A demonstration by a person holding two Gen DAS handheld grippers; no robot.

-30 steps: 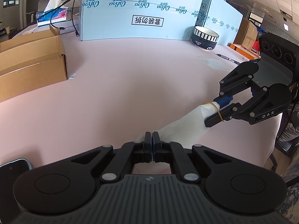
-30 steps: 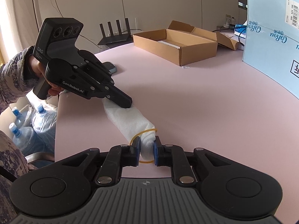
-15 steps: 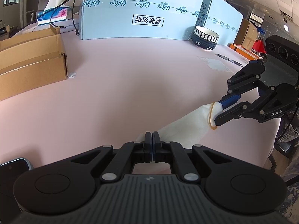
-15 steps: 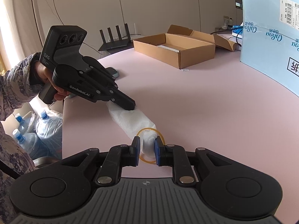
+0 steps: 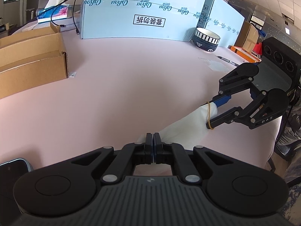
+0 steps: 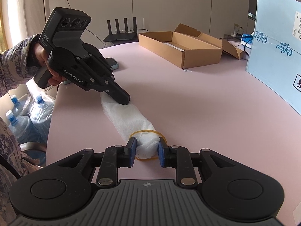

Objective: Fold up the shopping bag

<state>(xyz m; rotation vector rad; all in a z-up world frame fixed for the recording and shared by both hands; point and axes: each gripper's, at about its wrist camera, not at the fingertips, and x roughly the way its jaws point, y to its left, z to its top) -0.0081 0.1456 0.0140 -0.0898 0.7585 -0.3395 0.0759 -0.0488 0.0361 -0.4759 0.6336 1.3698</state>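
A: Starting with the pink table (image 6: 197, 98): what is lying on it?

B: The shopping bag (image 6: 129, 120), already rolled into a white bundle, is lying near the table's front edge, well apart from the cardboard box (image 6: 180, 45) and the blue carton (image 5: 143, 17) at the far side.

A: Which step is going on?

B: Binding, I judge. The folding looks finished, and a rubber band (image 6: 148, 131) is being worked over the end of the roll nearest the right hand.

A: What are the grippers doing?

B: The left gripper (image 5: 153, 143) is clenched tight, pressing down on the roll's far end and seemingly pinching a bit of it. The right gripper (image 6: 146, 147) is spreading its jaws. The band is looping around both fingers, and the bag's end is sitting between the pads, which are no longer squeezing it.

A: And next?

B: Probably the band needs sliding further up the roll, then slipping off the fingers so it snaps snug. The left should be anchoring the roll meanwhile, or the roll may slide along the table.
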